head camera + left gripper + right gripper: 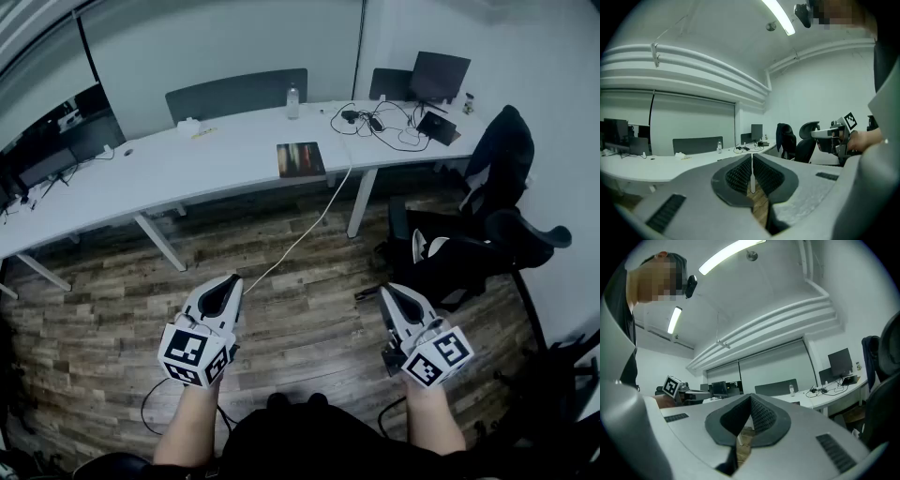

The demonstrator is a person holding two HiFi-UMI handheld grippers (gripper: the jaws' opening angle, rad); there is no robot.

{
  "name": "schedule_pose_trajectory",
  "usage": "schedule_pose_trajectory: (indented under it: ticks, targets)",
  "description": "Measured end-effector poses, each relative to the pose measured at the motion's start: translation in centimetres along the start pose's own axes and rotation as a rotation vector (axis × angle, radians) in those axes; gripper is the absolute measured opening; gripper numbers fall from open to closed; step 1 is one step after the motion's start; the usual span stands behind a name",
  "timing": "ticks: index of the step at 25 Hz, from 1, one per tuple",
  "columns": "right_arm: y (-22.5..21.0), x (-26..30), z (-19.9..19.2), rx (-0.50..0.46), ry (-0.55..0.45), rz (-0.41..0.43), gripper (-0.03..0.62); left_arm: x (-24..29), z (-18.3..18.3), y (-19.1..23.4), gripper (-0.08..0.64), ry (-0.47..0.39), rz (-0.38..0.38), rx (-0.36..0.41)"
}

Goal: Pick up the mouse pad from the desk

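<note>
The mouse pad (300, 159), a dark rectangle with a reddish print, lies flat near the front edge of the long white desk (225, 155), far ahead of both grippers. I hold my left gripper (228, 283) low over the wooden floor, roughly level, its jaws shut with nothing between them (752, 158). My right gripper (390, 292) hangs at the same height to the right, also shut and empty (750, 398). Each gripper shows up in the other's view at the side. Neither is near the desk.
A water bottle (292, 100) stands at the desk's back edge. A monitor (439, 75), a laptop (438, 127) and tangled cables (380, 122) fill its right end. A white cable (309, 230) drops from the desk to the floor. Black office chairs (473, 253) crowd the right.
</note>
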State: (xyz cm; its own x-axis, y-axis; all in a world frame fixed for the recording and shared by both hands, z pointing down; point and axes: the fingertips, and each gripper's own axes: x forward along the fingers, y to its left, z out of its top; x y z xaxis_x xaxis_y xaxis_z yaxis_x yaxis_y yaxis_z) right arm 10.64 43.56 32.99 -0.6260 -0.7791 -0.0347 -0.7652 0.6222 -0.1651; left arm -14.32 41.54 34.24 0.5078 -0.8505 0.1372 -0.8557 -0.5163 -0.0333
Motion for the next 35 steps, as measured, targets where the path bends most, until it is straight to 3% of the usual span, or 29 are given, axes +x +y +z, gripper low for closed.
schedule_pose_trajectory:
  ticks: [5,8,11,14,19,22,25,31,35]
  targets:
    - [0.9,1.0,0.0,0.0,0.0,0.002,0.003,-0.4,-0.2,0.9,0.018,-0.005,-0.006,-0.007]
    - [0.9,1.4,-0.1,0.002,0.004,0.005,0.003,-0.2,-0.4,0.8,0.018,-0.013,-0.004,0.028]
    - [0.6,1.3,-0.2,-0.007,0.011,-0.002,0.003,0.3,-0.6,0.1,0.009,-0.027,-0.041,0.008]
    - [1.0,1.2,0.2,-0.096,0.018,-0.022,0.003,0.8,-0.3,-0.8,0.008,-0.042,-0.092,-0.027]
    - [0.3,2.9,0.4,-0.202,-0.019,-0.044,0.003,2.4,0.7,-2.7,0.008,-0.074,-0.119,0.018]
    - [-0.8,4.2,-0.4,-0.19,-0.043,-0.044,0.005,3.9,0.5,-3.5,0.008,-0.111,-0.099,0.046]
    - [-1.7,4.1,-0.6,-0.178,-0.053,-0.049,0.003,4.9,-0.8,-4.2,0.008,-0.091,-0.054,0.079]
    - [-5.3,2.6,-1.3,-0.144,-0.037,-0.124,0.005,6.0,-3.7,-3.0,0.008,-0.048,0.081,-0.029]
    - [-6.7,2.6,-2.4,-0.141,-0.001,-0.131,0.005,7.8,-5.0,-2.2,0.008,-0.006,0.065,-0.021]
